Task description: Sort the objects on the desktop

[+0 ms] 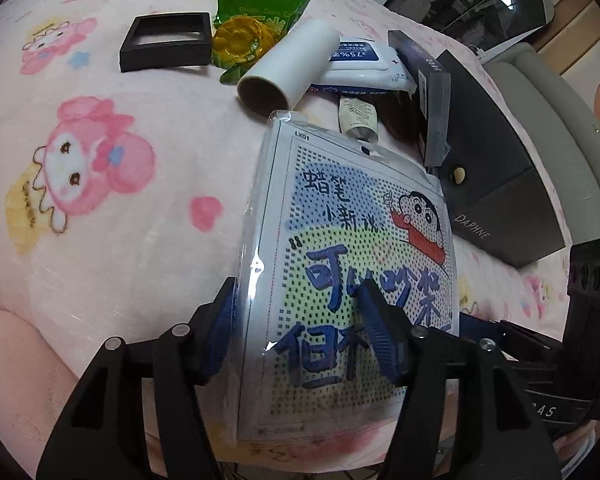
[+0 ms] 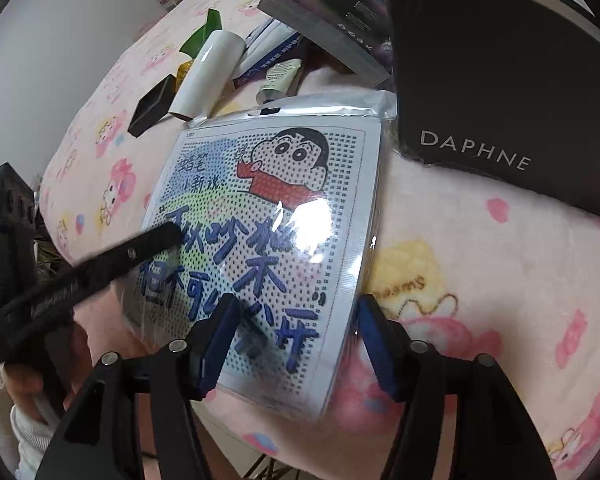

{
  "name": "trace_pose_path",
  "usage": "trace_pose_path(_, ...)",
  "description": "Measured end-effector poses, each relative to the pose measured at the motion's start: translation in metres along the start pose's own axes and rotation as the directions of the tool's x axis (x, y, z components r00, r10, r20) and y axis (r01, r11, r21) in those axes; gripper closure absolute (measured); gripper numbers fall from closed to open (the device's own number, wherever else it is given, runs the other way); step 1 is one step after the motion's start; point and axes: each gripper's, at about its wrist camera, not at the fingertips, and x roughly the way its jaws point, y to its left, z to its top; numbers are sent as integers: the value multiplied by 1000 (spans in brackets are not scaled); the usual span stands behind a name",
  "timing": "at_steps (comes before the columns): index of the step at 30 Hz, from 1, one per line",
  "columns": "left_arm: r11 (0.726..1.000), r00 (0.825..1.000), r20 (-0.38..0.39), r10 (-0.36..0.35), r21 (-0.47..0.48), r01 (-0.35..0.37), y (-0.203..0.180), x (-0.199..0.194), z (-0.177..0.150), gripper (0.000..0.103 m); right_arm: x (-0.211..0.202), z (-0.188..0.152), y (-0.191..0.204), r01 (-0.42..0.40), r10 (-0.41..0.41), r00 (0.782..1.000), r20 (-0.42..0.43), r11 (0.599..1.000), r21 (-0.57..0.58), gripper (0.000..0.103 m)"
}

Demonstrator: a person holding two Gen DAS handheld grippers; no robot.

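Observation:
A flat cartoon sheet in a clear plastic sleeve (image 1: 351, 240) lies on the pink blanket, also in the right wrist view (image 2: 268, 232). My left gripper (image 1: 300, 332) is open, its fingers straddling the sleeve's near left edge, one finger over the print. In the right wrist view the left gripper's finger (image 2: 140, 248) rests on the sheet. My right gripper (image 2: 296, 340) is open, fingers either side of the sleeve's near right corner. Behind lie a white roll (image 1: 288, 68), a black square frame (image 1: 166, 42), a green snack packet (image 1: 252, 20), a wipes pack (image 1: 359, 64) and a small tube (image 1: 357, 118).
A dark DAPHNE box (image 2: 499, 80) stands right of the sheet, also in the left wrist view (image 1: 495, 168). A slim dark box (image 1: 427, 96) leans against it. The pink cartoon blanket (image 1: 100, 160) covers the surface; its front edge drops off below the grippers.

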Motion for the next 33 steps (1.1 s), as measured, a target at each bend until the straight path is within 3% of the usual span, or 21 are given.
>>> trace_pose_path(7, 1000, 999, 37, 0, 16, -1, -4, -14, -7, 49, -10, -6, 4, -22, 22, 999, 36, 1000, 4, 48)
trace_pose_path(20, 994, 991, 126, -41, 107, 28, -39, -70, -11, 49, -65, -13, 1, -144, 139, 985, 106, 988, 47, 51)
trace_pose_path(33, 981, 976, 207, -70, 194, 30, -88, -110, -10, 49, -134, -17, -23, -145, 133, 968, 211, 989, 41, 51)
